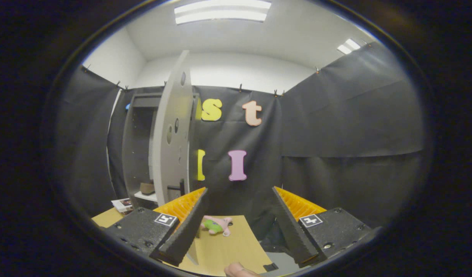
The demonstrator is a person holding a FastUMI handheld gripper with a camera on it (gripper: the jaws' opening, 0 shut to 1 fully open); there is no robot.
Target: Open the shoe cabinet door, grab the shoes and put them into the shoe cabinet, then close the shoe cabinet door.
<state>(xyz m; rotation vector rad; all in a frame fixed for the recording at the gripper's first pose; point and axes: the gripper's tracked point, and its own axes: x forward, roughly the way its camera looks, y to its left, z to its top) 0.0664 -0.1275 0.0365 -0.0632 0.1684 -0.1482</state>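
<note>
Jaws point(239, 221) spread wide with nothing between them, held above the tan worktop point(228, 246), where a small pink and green toy point(215, 225) lies just ahead of the left finger. Off to the left the shoe cabinet point(140, 150) stands with its door point(173, 130) swung open, and a brown shoe point(147, 188) sits on its lower shelf, well beyond the fingers
</note>
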